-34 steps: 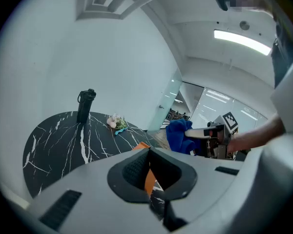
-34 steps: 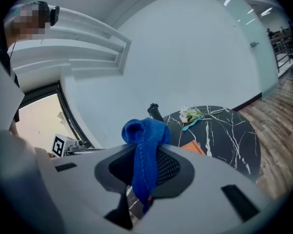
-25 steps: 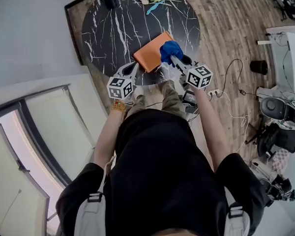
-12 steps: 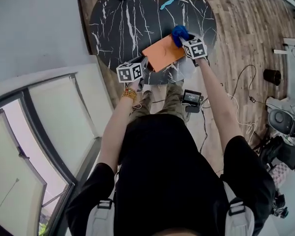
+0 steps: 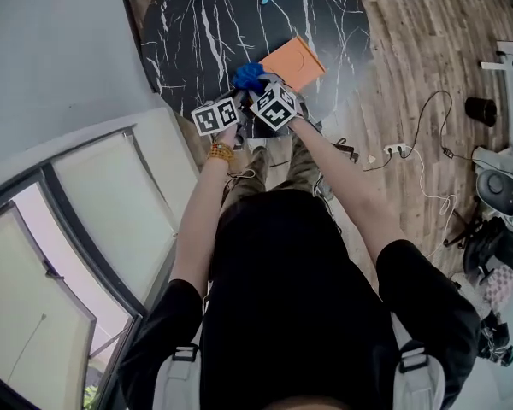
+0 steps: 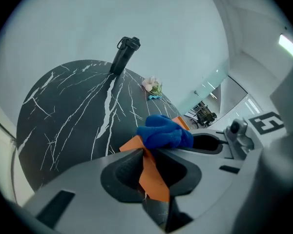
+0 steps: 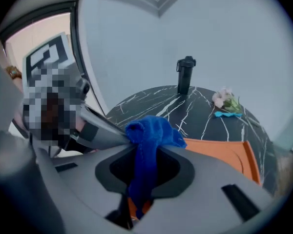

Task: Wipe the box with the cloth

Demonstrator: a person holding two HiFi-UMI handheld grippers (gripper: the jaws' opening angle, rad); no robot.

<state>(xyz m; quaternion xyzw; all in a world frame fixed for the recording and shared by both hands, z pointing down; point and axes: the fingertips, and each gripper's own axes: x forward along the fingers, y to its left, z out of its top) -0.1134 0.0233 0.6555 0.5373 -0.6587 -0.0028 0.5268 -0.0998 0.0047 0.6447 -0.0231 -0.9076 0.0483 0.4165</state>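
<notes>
The flat orange box [image 5: 295, 61] lies near the front edge of the black marble table [image 5: 205, 41]. My left gripper [image 5: 238, 97] is at the box's near left corner. Its jaws have just been closing, and the box's orange edge [image 6: 149, 174] fills the narrow gap of the left gripper [image 6: 147, 152]. The bunched blue cloth [image 5: 248, 77] sits just beyond those tips, over that corner. My right gripper [image 7: 149, 145], whose jaws have just been closing, is shut on the cloth [image 7: 146, 135], which hangs down through them. In the head view, the right gripper [image 5: 258, 85] is right beside the left one.
A black bottle [image 7: 185, 74] stands at the table's far edge. A small bunch of flowers [image 7: 225, 100] and a turquoise ribbon [image 7: 227, 114] lie at the far right. A grey wall borders the table on the left. Cables and a power strip [image 5: 393, 149] lie on the wooden floor.
My right gripper has swung left and down with the cloth, from the box's far right corner to its left corner. The left gripper has sunk onto the box's corner.
</notes>
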